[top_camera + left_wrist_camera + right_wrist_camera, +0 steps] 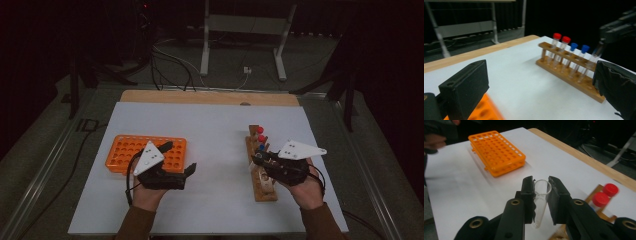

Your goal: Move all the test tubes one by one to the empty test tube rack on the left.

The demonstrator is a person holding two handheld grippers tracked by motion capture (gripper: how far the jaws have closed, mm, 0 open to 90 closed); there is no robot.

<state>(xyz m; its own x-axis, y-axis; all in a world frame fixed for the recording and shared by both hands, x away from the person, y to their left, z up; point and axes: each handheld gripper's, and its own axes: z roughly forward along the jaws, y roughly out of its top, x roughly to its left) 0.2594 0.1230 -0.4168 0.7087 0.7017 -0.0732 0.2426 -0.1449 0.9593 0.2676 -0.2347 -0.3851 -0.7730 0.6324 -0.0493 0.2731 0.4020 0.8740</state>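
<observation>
Clear plastic test tube without a cap (541, 200) sits clamped between the two black jaws of the right tool (541, 186), its open mouth at the jaw tips, held above the white surface (220, 125). Just beneath and beside it stands a brown wooden tube rack (571, 72) holding two red-capped tubes (561, 38) and two blue-capped tubes (579, 47). Well apart, on the person's left, lies an orange plastic rack with many round holes (130, 150). Beside that orange rack the left tool (180, 162) hovers with its jaws spread wide, holding nothing.
</observation>
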